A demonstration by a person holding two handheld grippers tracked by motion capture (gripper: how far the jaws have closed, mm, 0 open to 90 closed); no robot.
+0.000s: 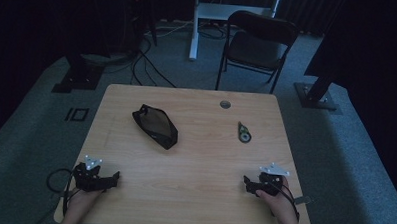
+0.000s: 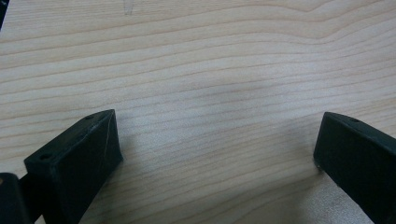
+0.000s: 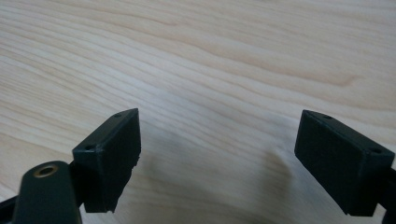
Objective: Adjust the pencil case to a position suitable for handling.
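A black mesh pouch (image 1: 155, 125) lies on the wooden table (image 1: 195, 157), left of centre. A small dark green object (image 1: 244, 132) lies to its right. My left gripper (image 1: 111, 180) rests near the front left corner, open, its jaws wide apart over bare wood (image 2: 215, 144). At the front right my right gripper (image 1: 247, 184) also stands open, with nothing between its jaws (image 3: 217, 149). Both grippers are well short of the pouch and the green object.
A round cable hole (image 1: 225, 104) sits near the table's far edge. Behind the table stand a black folding chair (image 1: 259, 44) and a white desk leg (image 1: 194, 27). Cables run over the carpet at the back left.
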